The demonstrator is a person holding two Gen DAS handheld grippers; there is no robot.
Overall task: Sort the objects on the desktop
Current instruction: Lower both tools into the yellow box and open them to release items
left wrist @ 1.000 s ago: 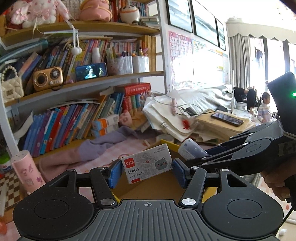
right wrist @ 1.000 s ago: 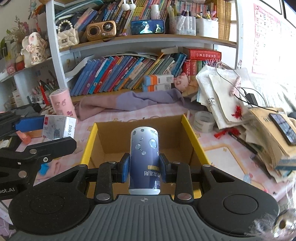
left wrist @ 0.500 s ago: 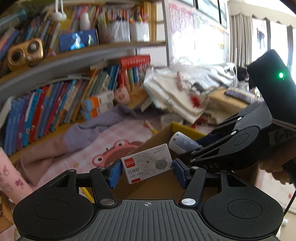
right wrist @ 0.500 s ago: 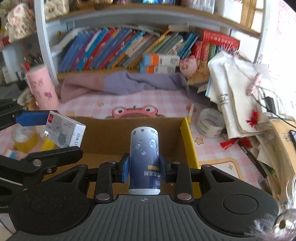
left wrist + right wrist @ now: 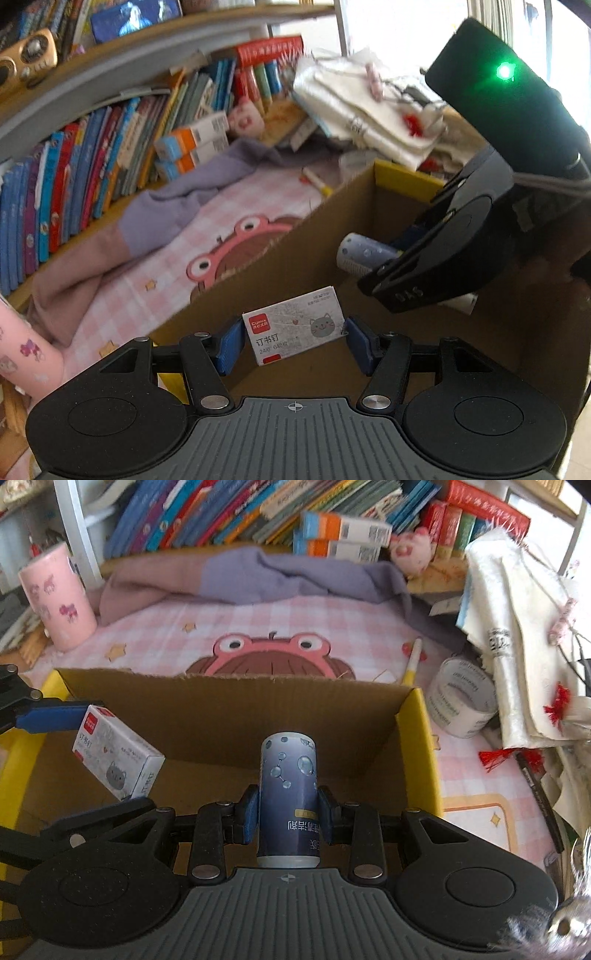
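Observation:
My left gripper [image 5: 293, 341] is shut on a small white staple box [image 5: 295, 330] with a grey cat print, held over the open cardboard box [image 5: 295, 251]. The staple box also shows at the left of the right wrist view [image 5: 118, 760]. My right gripper [image 5: 288, 818] is shut on a dark blue cylindrical can [image 5: 288, 797] with bubble print, held inside the cardboard box [image 5: 229, 716]. The can [image 5: 364, 254] and the right gripper's body show at the right of the left wrist view.
A pink checked mat with a frog face [image 5: 269, 653] covers the desk. A tape roll [image 5: 461, 701], a yellow pen [image 5: 412, 662], a pink cup [image 5: 57, 598], a purple cloth [image 5: 258, 579], stacked papers [image 5: 517, 646] and a bookshelf [image 5: 258, 513] surround the box.
Both grippers have tilted down and moved lower into the cardboard box, each still holding its object. The shelves have slid up out of view.

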